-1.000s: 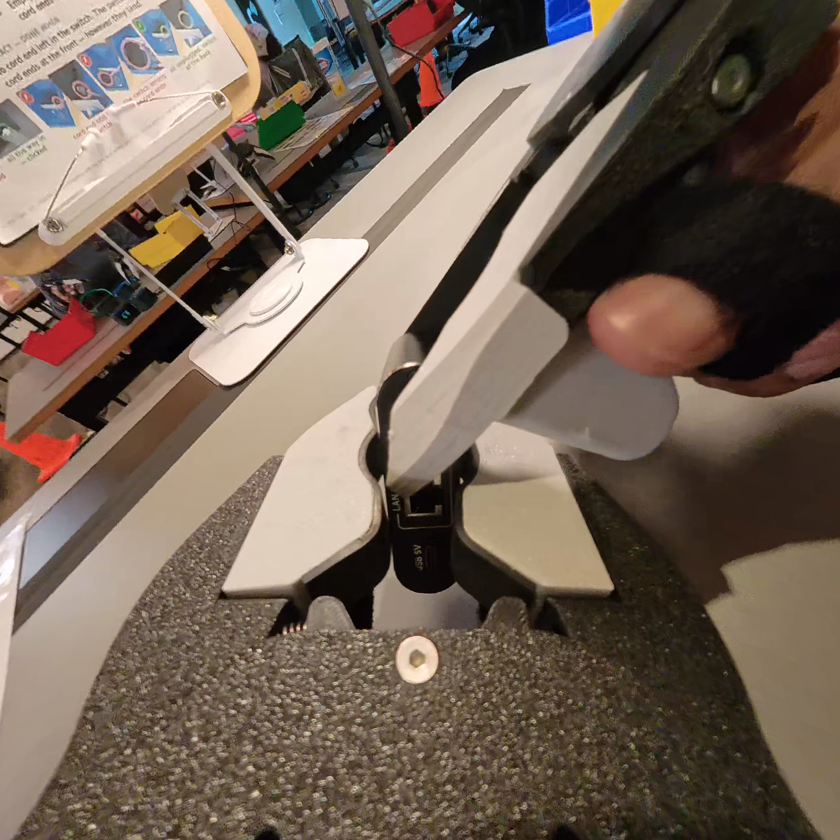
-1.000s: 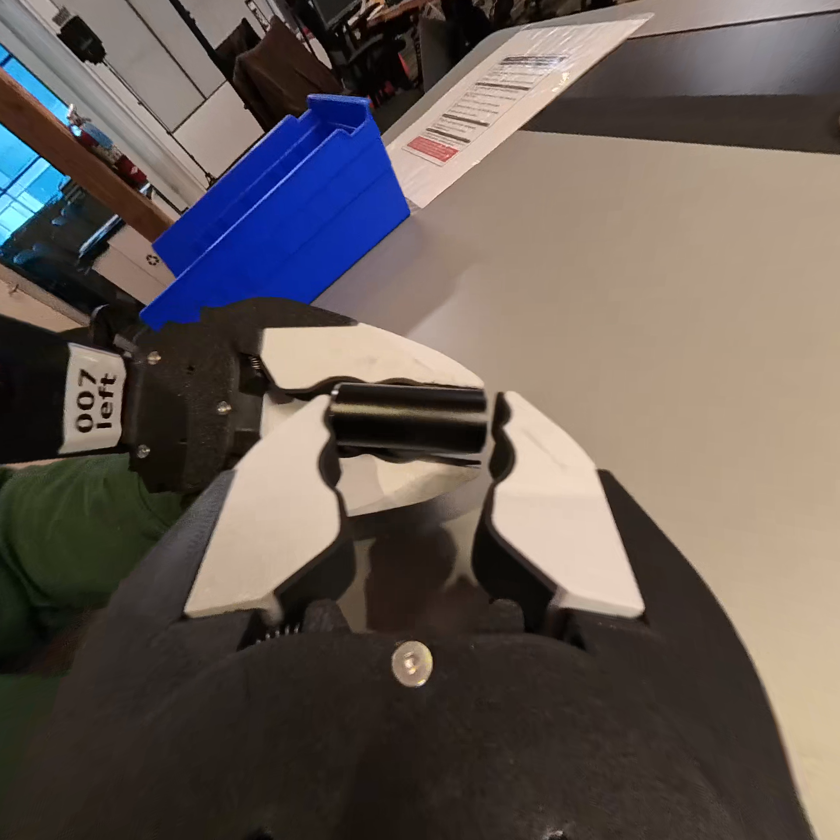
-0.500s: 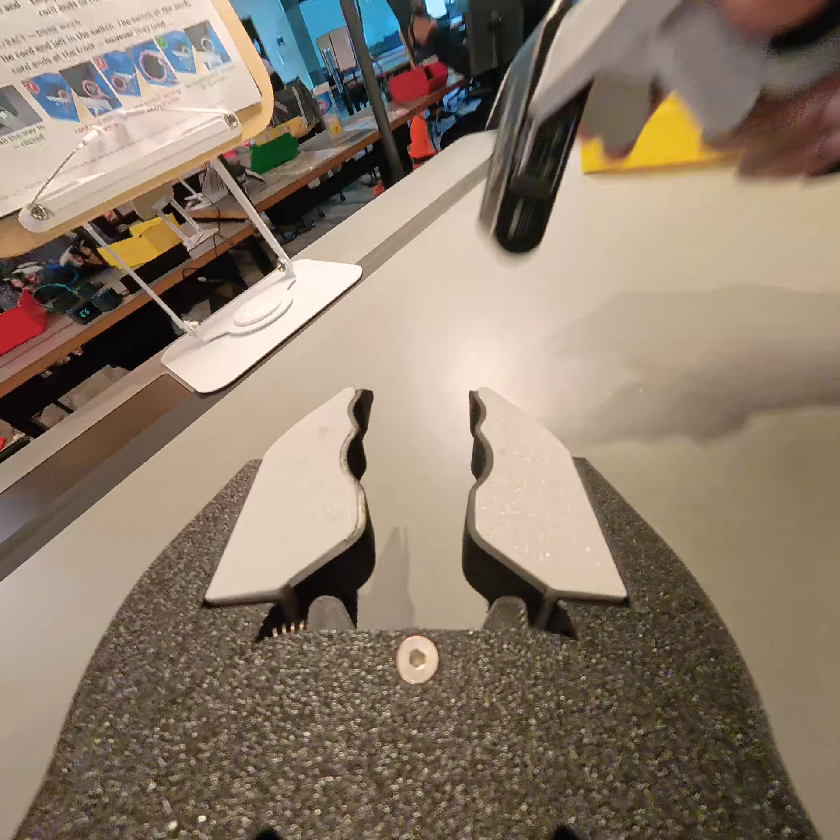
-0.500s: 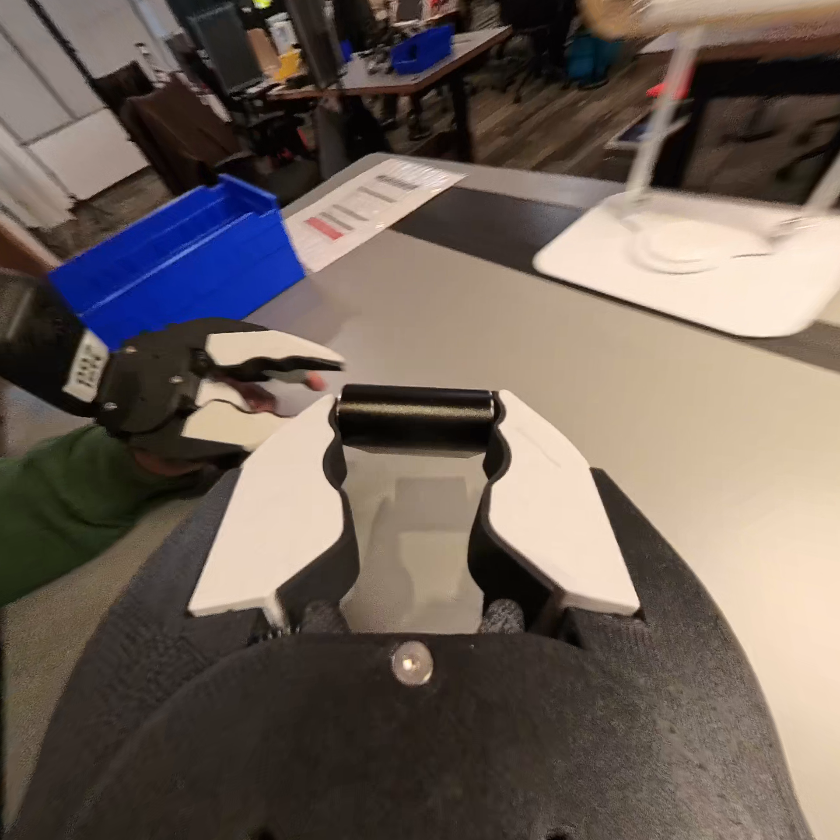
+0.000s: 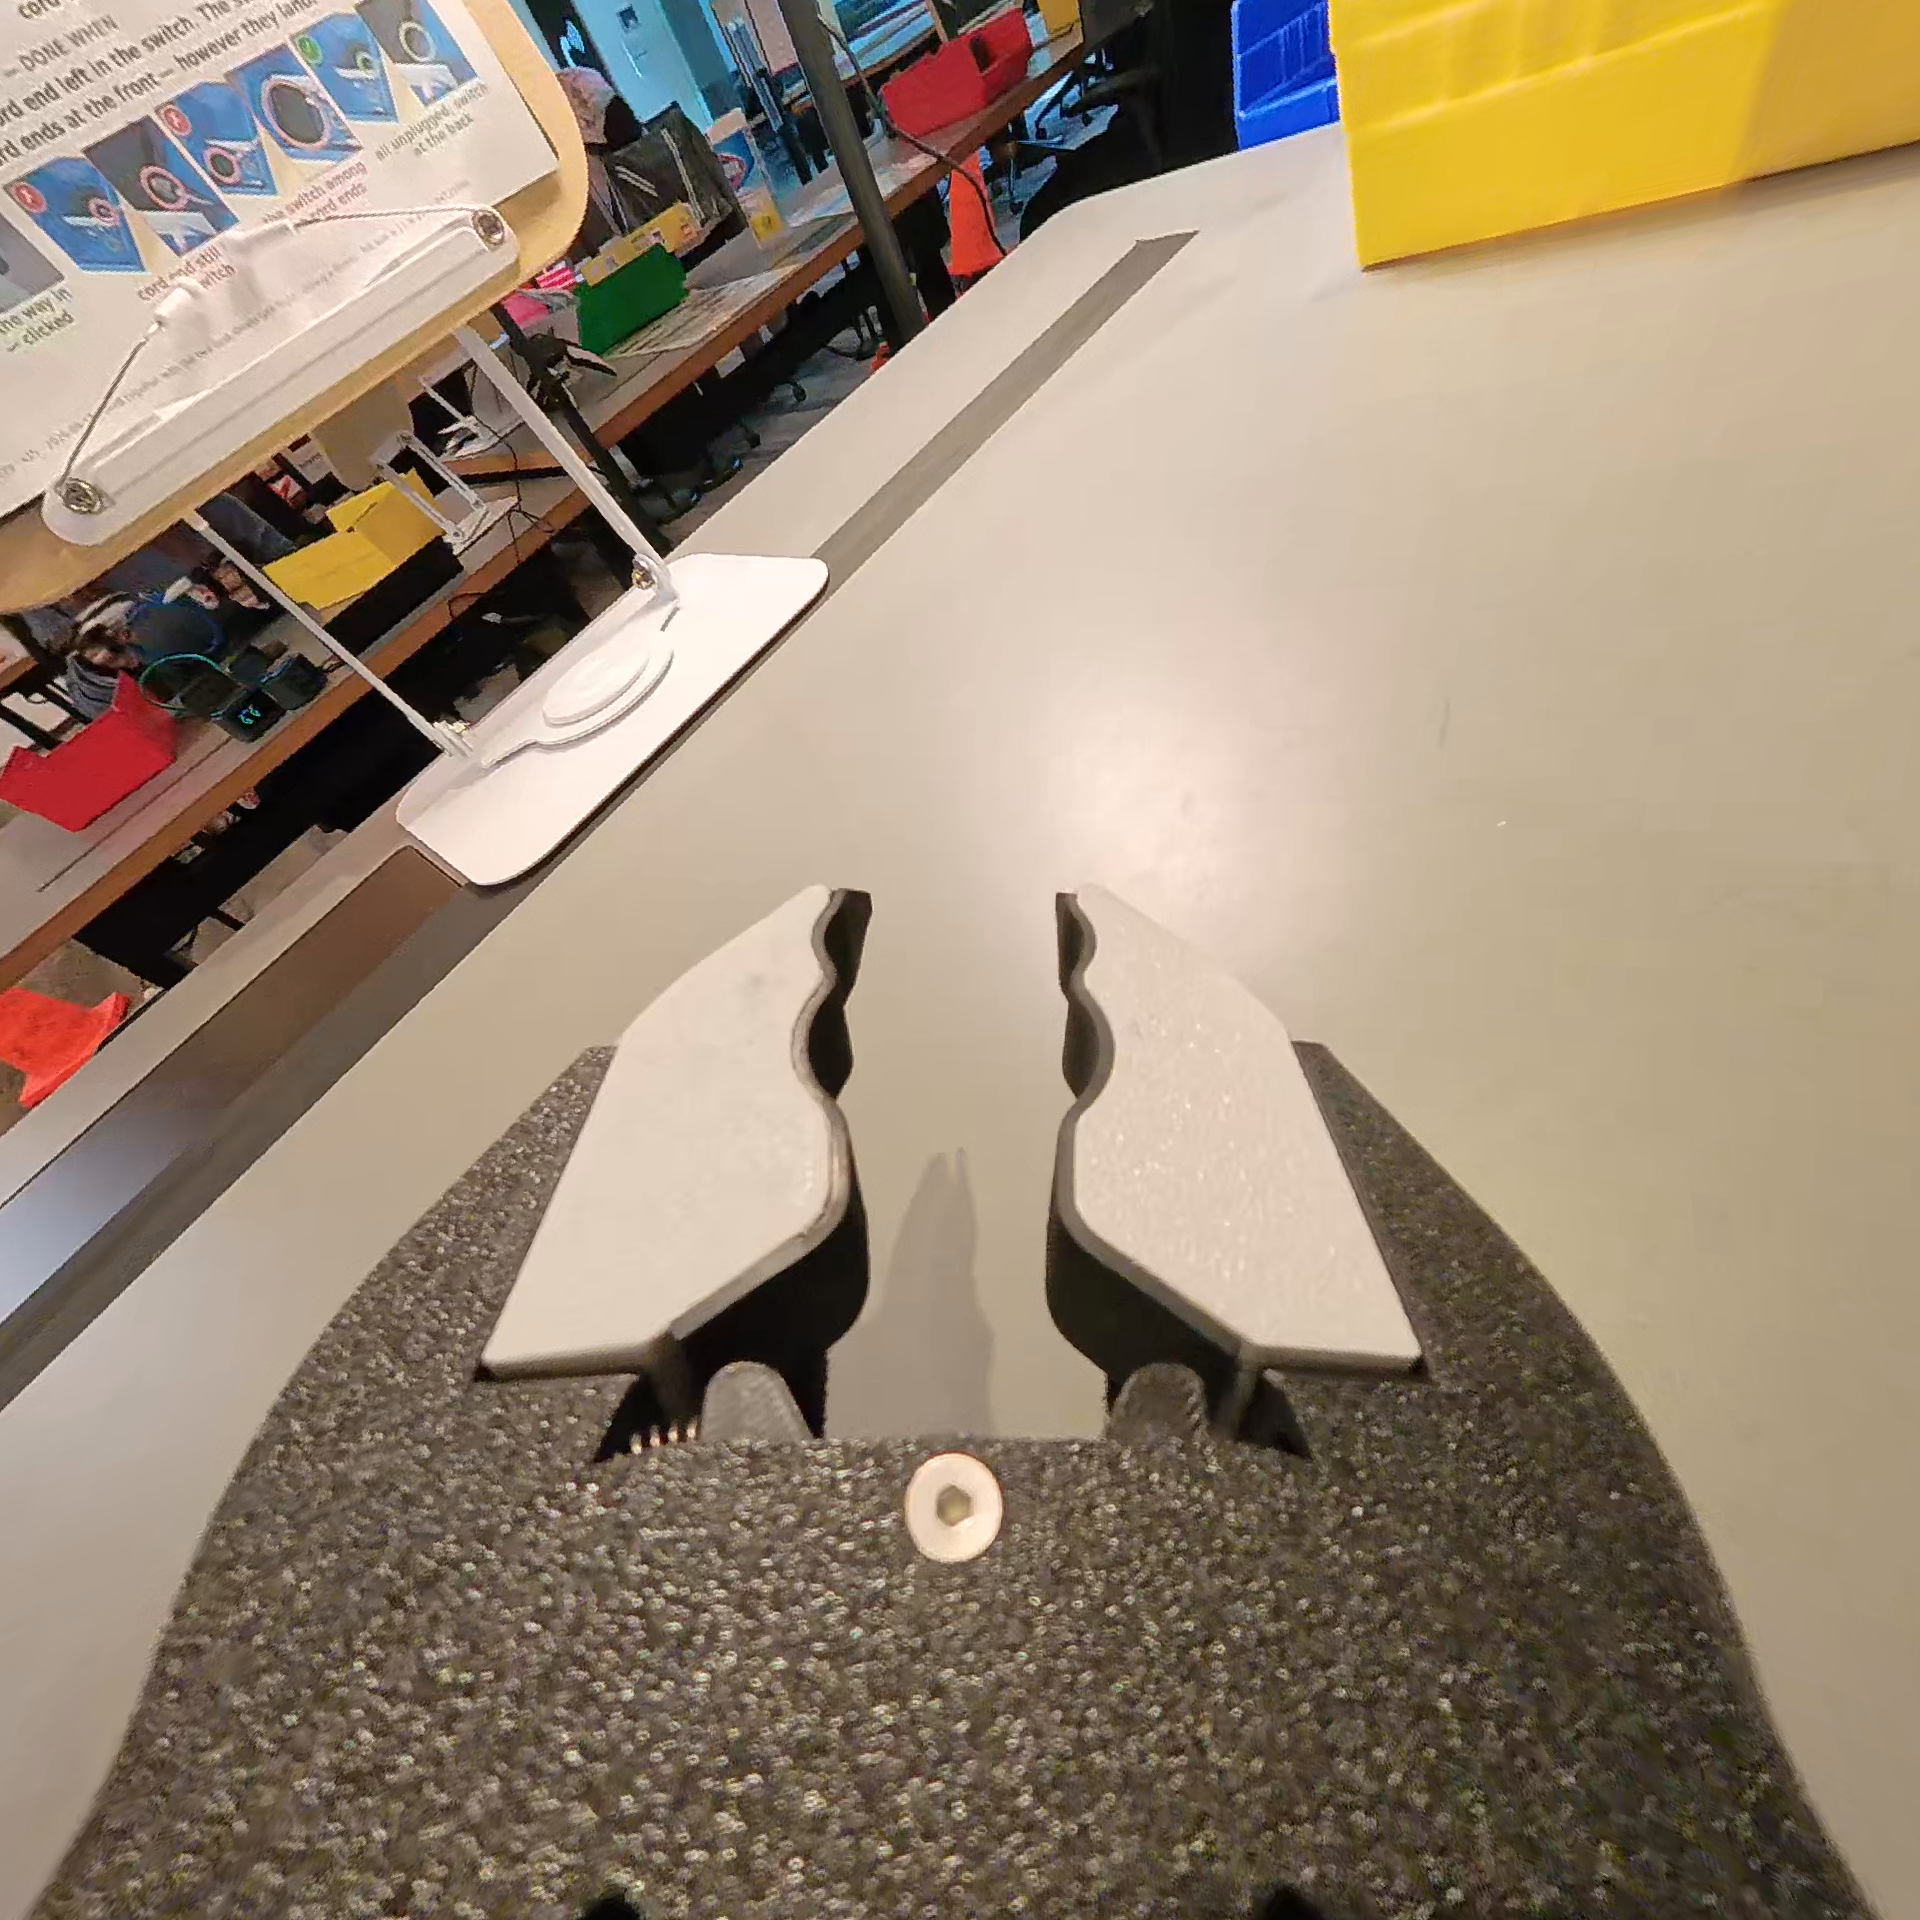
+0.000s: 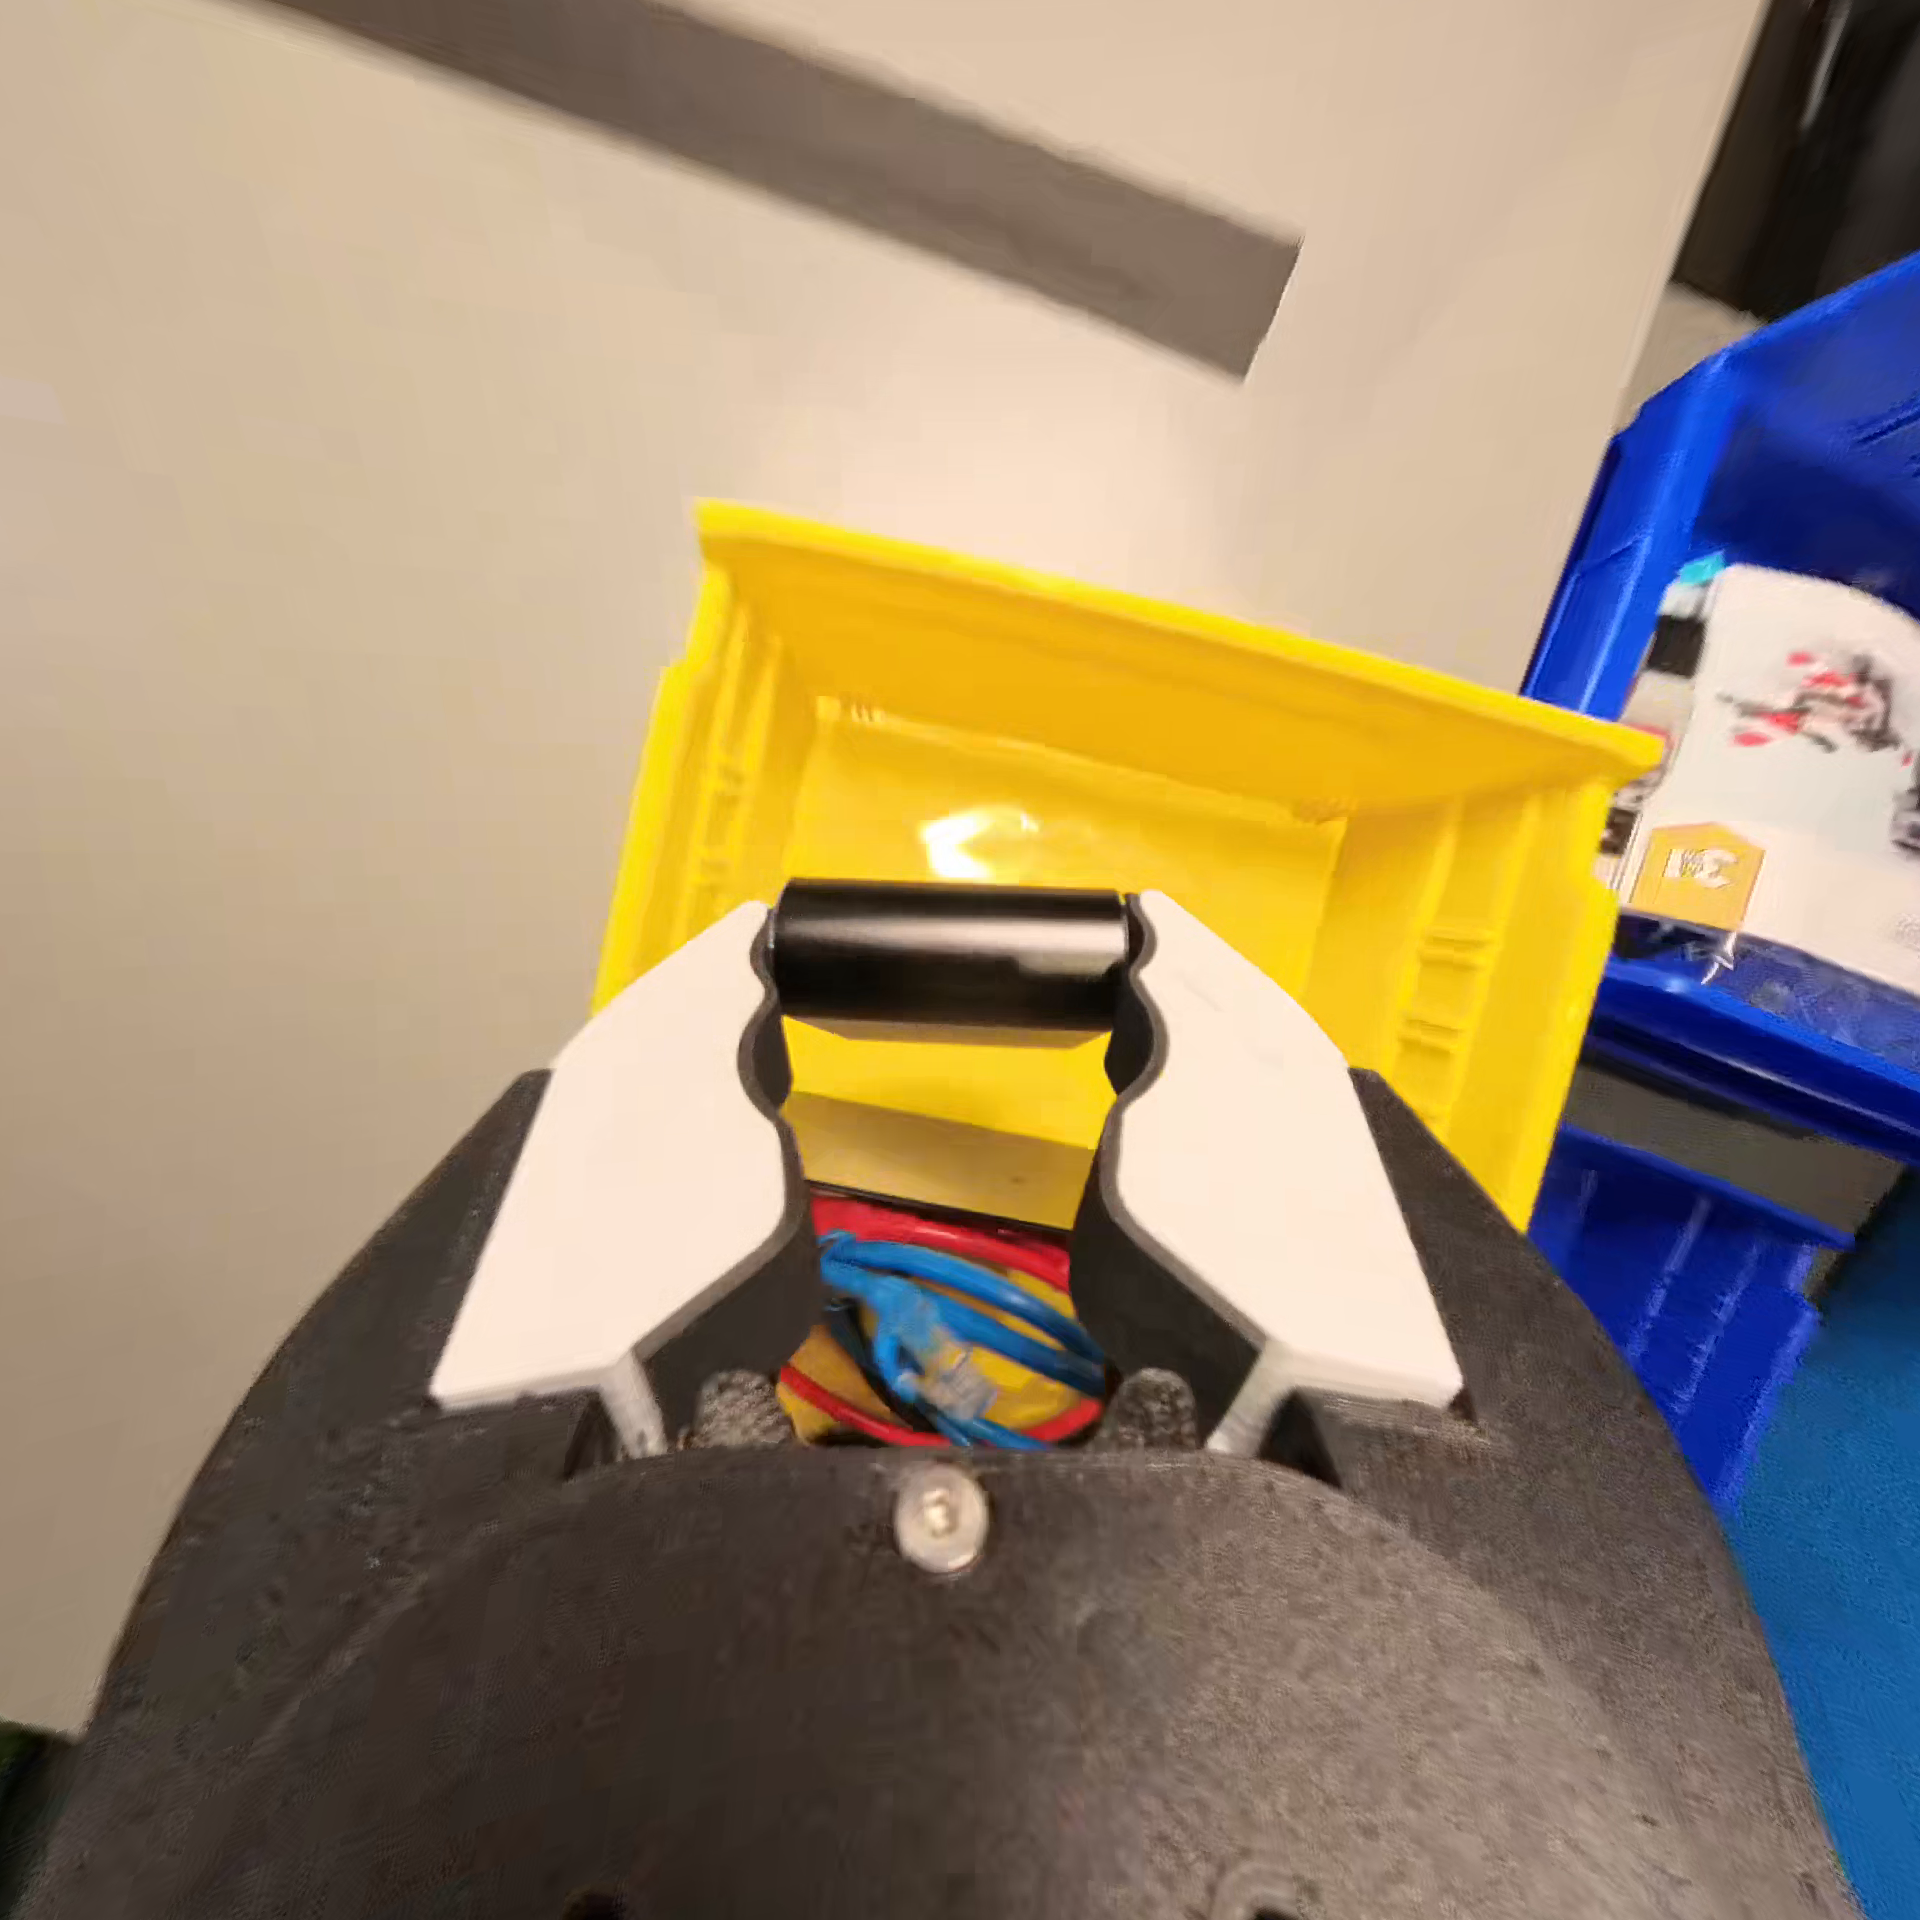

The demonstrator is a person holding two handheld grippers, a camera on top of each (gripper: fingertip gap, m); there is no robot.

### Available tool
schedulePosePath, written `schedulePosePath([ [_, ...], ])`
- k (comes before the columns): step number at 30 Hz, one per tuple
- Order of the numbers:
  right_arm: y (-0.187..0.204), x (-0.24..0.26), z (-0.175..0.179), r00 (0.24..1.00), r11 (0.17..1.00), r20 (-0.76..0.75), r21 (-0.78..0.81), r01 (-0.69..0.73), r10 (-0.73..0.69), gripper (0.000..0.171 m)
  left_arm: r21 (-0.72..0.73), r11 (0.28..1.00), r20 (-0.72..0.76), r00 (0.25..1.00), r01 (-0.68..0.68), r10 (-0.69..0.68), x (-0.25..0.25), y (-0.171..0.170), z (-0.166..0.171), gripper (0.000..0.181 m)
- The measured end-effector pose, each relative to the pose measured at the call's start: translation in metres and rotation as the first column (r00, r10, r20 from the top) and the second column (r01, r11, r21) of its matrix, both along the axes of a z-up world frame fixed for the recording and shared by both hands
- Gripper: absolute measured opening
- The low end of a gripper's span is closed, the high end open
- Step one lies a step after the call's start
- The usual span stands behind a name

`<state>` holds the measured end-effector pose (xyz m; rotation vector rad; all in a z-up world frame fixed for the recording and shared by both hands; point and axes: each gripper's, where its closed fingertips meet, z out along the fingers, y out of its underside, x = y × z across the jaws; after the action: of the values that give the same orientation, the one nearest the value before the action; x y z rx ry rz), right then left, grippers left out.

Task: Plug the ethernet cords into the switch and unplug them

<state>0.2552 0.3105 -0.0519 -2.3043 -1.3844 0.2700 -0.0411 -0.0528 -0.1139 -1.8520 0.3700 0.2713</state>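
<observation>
You had the black switch (image 6: 948, 968) clamped crosswise between the tips of your right gripper (image 6: 951, 961), held above the open yellow bin (image 6: 1174, 665). Inside that bin, seen through the gap behind the switch, lay coiled blue ethernet cords (image 6: 966, 1320) and red ethernet cords (image 6: 935, 1226). A blue bin (image 6: 1787, 1060) stood just beside the yellow one. Your left gripper (image 5: 962, 914) hung over the grey table (image 5: 1351, 623) with its fingers apart and nothing between them, a white document stand (image 5: 623, 717) off to its left.
</observation>
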Motion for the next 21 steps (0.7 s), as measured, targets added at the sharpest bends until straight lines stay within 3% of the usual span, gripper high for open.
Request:
schedulePosePath([
  [4,0.016,0.013,-0.050,0.949,0.997,0.312,-0.077,-0.022,0.045,0.060,-0.002,1.000,-0.010,1.000,-0.025,0.025,-0.007,-0.001,-0.001,0.037],
  [7,0.016,0.013,-0.080,0.906,0.985,0.414,-0.172,-0.021,0.091,0.060,-0.002,0.999,-0.010,0.999,-0.047,0.047,-0.015,-0.003,-0.001,0.036],
  [11,0.026,0.020,-0.098,0.863,0.985,0.498,-0.171,0.006,0.081,0.060,0.003,0.998,0.005,0.998,-0.067,0.066,-0.023,-0.004,0.001,0.036],
  [16,0.044,0.016,-0.085,0.887,0.998,0.458,-0.039,-0.041,0.054,0.062,-0.003,0.999,0.014,0.999,-0.048,0.048,-0.021,-0.004,0.000,0.037],
  [21,0.039,-0.003,-0.022,0.971,0.981,0.239,0.182,-0.063,0.018,0.068,-0.018,1.000,0.029,1.000,-0.011,0.011,-0.016,-0.004,-0.002,0.041],
])
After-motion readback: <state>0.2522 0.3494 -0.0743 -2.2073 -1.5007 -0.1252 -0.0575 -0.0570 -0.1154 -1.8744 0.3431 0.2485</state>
